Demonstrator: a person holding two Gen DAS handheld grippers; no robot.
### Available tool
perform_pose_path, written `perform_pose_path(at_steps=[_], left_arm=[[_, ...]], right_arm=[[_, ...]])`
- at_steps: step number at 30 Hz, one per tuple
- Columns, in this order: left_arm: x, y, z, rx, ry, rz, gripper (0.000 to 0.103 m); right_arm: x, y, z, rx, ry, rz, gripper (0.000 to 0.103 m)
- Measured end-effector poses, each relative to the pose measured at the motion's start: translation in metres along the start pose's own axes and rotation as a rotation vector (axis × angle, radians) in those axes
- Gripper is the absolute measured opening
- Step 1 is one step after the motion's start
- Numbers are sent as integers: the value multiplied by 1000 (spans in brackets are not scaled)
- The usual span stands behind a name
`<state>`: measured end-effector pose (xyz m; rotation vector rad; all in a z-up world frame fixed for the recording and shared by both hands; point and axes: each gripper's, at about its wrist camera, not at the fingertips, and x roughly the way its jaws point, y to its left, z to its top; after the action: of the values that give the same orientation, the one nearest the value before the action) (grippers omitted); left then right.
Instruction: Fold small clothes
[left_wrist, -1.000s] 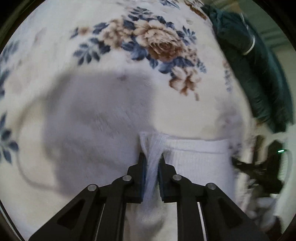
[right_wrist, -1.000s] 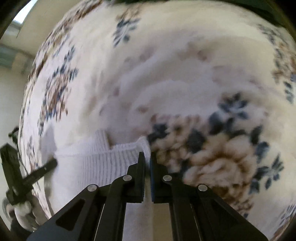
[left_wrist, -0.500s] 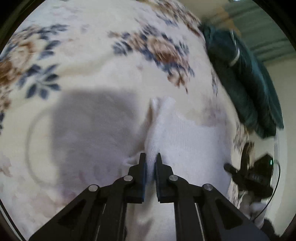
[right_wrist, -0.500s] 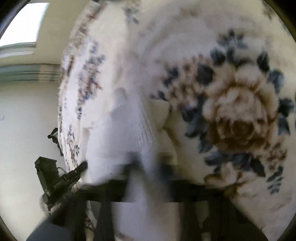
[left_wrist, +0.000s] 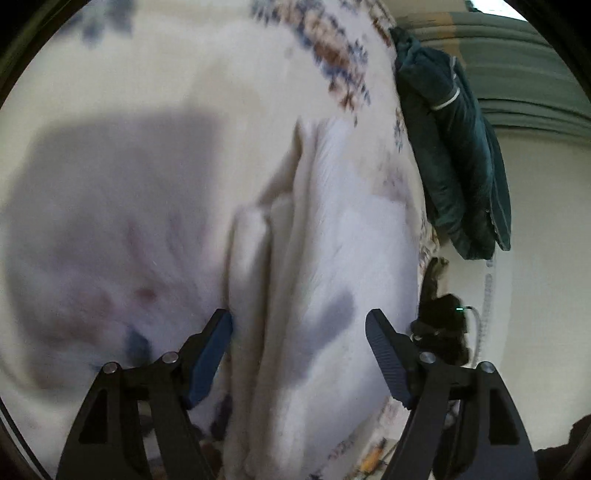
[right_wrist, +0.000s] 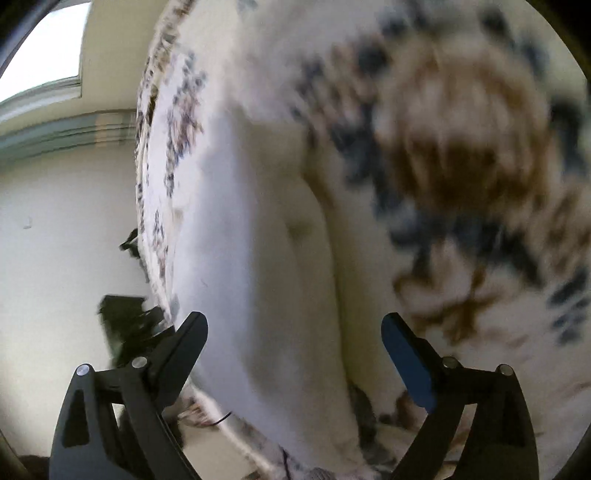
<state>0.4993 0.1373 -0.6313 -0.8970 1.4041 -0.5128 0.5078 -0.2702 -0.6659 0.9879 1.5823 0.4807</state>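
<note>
A small white ribbed garment (left_wrist: 332, 236) lies folded on the floral blanket (left_wrist: 155, 110), its folded edges running away from me. My left gripper (left_wrist: 299, 332) is open and empty, jaws wide apart just above the near end of the garment. In the right wrist view the same white garment (right_wrist: 258, 266) lies on the blanket (right_wrist: 461, 155), blurred. My right gripper (right_wrist: 293, 332) is open and empty, jaws spread over the garment's near end.
A dark green jacket (left_wrist: 454, 155) hangs off the blanket's right edge in the left wrist view. The other gripper's dark body (left_wrist: 439, 317) shows beyond that edge, and at the left in the right wrist view (right_wrist: 125, 325). White wall lies beyond.
Both grippers opened and let go of the white garment's corners. The garment now lies folded on the blanket. Both views swung and are blurred.
</note>
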Motion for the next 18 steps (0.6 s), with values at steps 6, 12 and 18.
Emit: perform_pose_path(at_steps=[6, 12, 18], left_arm=[[26, -15, 2, 23, 6, -31, 73], [2, -44, 8, 95, -87, -14, 26], [-44, -78, 44, 150, -180, -30, 26]], right_arm=[[44, -7, -5, -12, 85, 133, 99], [53, 23, -7, -65, 27, 87, 50], [37, 82, 4, -156, -37, 96, 46]])
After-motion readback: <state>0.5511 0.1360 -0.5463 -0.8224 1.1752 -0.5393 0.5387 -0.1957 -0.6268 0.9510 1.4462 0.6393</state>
